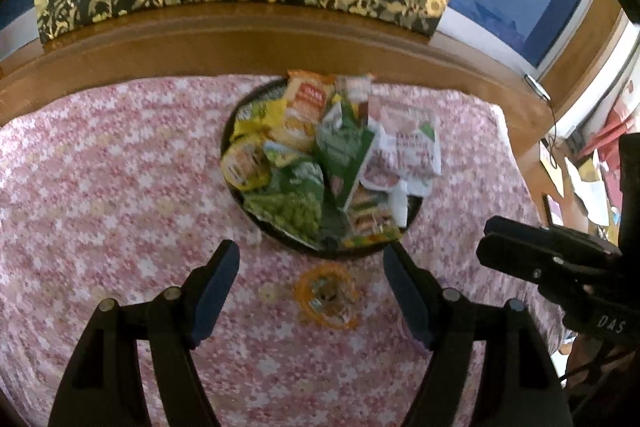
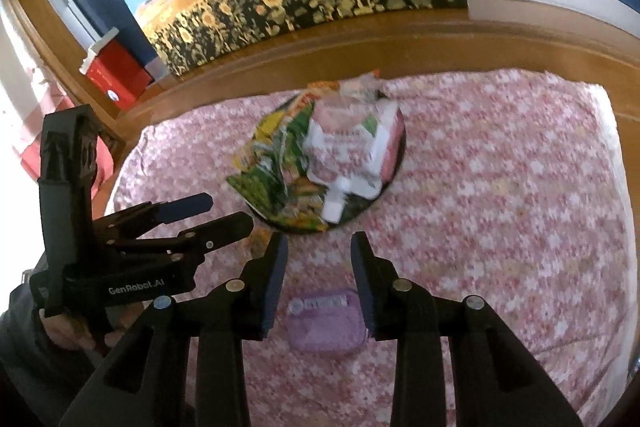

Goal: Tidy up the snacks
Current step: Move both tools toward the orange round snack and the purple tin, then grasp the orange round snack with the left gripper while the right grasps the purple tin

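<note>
On floral cloth (image 1: 100, 167): one dark round tray (image 1: 304, 247) heaped with snack packets (image 1: 320, 155); one orange snack (image 1: 326, 295) and one purple packet (image 2: 325, 323) lying loose. Left gripper (image 1: 310, 287) and right gripper (image 2: 318, 283) both hovering above, jaws apart, empty.

Glossy foil snack packets (image 1: 320, 155), matt floral cloth (image 1: 100, 187), wooden ledge (image 1: 240, 43).

Even, fairly bright light, no hard shadows. Motion blur is seen on the snack packets (image 1: 328, 163) in both views. Strong fisheye bending and black vignette at corners. Overexposed glare at right wrist view's left edge.
</note>
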Motion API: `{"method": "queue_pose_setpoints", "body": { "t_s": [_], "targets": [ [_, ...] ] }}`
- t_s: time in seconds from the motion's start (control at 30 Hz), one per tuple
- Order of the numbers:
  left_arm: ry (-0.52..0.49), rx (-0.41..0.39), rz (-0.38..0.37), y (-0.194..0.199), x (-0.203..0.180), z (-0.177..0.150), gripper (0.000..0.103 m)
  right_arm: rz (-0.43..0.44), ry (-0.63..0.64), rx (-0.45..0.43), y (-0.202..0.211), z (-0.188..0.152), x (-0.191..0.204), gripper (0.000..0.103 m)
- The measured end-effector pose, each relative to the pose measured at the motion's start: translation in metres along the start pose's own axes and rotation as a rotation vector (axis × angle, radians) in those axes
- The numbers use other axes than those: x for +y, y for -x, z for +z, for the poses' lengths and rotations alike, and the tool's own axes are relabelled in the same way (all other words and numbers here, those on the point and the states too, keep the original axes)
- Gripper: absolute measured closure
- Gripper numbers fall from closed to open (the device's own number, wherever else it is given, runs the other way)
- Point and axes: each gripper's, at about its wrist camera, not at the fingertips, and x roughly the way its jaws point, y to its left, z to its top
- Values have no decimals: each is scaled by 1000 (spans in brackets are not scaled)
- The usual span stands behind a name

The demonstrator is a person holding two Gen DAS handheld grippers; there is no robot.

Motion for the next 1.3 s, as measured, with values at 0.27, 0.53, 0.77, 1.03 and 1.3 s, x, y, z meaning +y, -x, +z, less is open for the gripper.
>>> {"method": "queue_pose_setpoints", "body": {
  "t_s": [0.27, 0.53, 0.77, 1.03, 1.3],
  "targets": [
    [-34, 55, -18, -15, -8, -15, 26, -14, 108, 26, -14, -31, 17, 54],
    [-54, 60, -5, -20, -10, -23, 61, -173, 203, 63, -34, -51, 25, 48],
    [-45, 50, -47, -6, -15, -15, 70, -124, 170, 54, -27, -44, 15, 71],
    [-16, 6, -61, 16, -12, -7, 70, -73, 143, 24, -6, -35, 9, 88],
    [19, -18, -52, 29, -6, -9, 69, 4, 125, -8, 14, -38, 11, 94]
  ]
}}
